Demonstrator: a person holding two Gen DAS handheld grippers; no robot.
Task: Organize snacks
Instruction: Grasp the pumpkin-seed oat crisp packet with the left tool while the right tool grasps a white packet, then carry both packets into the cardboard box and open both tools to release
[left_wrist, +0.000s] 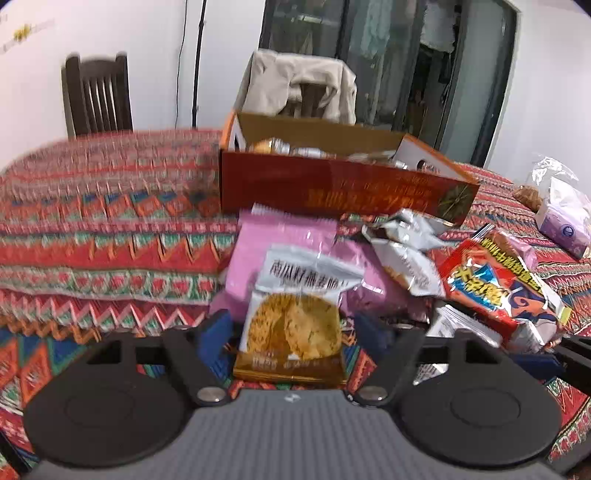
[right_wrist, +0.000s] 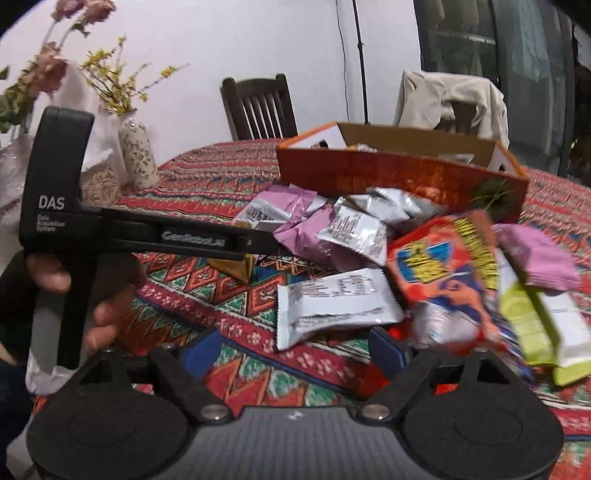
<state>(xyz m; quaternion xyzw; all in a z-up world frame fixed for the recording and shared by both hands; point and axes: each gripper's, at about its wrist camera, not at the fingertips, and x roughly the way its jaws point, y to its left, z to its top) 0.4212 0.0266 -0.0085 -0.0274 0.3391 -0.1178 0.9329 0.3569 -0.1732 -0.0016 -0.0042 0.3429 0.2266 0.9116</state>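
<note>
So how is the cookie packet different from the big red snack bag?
The cookie packet is silver and gold with round cookies pictured; the red bag shows bright cartoon art. The packet sits between the left gripper fingers; the bag lies off to the side. Both rest on the patterned tablecloth.

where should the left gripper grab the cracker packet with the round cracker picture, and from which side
Grip the white-and-gold cracker packet across its lower half, one side edge per finger. It lies flat on the patterned tablecloth, its top leaning on the pink packet, already between the left gripper fingers, so come in low from its near gold end.
</note>
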